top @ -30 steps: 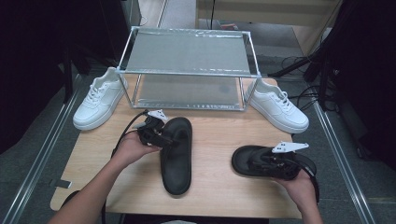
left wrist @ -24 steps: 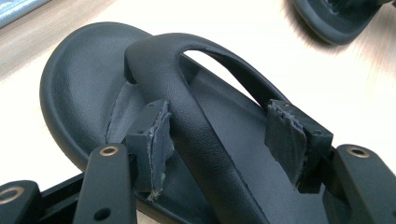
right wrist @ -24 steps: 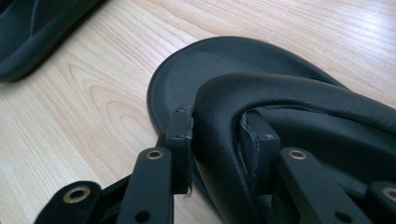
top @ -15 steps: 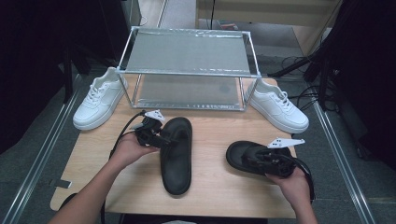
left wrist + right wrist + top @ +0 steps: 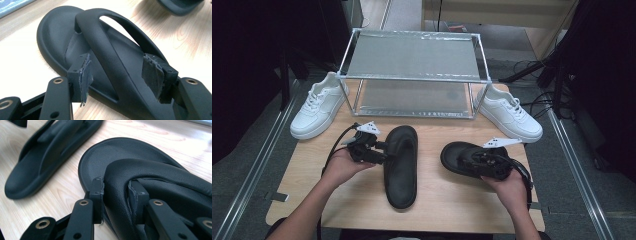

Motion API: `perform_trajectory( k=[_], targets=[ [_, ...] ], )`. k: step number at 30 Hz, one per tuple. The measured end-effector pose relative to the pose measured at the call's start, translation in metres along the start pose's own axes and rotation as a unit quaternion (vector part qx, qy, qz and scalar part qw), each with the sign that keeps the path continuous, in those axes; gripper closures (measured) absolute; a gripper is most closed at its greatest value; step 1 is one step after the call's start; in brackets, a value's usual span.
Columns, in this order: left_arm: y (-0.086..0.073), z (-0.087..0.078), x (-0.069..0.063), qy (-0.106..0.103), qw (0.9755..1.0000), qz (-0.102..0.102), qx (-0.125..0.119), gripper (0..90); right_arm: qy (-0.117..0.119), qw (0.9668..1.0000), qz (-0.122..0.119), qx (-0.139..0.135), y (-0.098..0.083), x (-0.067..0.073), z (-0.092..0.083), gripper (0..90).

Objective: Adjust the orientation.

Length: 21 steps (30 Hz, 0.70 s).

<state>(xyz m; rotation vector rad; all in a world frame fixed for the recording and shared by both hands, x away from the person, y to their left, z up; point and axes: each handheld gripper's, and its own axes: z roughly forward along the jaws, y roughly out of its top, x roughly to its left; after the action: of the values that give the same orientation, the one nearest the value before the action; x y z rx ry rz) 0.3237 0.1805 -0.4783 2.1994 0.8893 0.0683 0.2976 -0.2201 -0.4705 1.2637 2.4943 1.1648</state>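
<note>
Right gripper (image 5: 115, 191): your jaws, just closed in, pinch the strap of the black sandal (image 5: 464, 157) at 4 o'clock on the table (image 5: 437, 200).
Left gripper (image 5: 117, 75): jaws wide, straddling the other sandal's (image 5: 401, 165) strap, seemingly without contact.

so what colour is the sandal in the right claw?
Black sandal, strap pinched in the right claw; clearest in the right gripper view.

Matt black rubbery sandals (image 5: 402, 165); pale wood-grain table (image 5: 452, 200)
</note>
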Motion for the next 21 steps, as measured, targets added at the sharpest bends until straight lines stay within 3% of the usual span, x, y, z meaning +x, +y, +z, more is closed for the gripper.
perform_trajectory(
  k=[11,21],
  targets=[
    [-0.01,-0.01,0.0,0.008,0.9998,-0.015,-0.01,40.4,0.012,0.9997,0.022,-0.004,0.028,0.004,0.031,70.3],
    [-0.011,-0.011,0.0,0.007,0.9999,-0.01,-0.011,40.3,0.003,0.9991,0.043,-0.001,0.046,0.002,0.062,70.0]
  ],
)
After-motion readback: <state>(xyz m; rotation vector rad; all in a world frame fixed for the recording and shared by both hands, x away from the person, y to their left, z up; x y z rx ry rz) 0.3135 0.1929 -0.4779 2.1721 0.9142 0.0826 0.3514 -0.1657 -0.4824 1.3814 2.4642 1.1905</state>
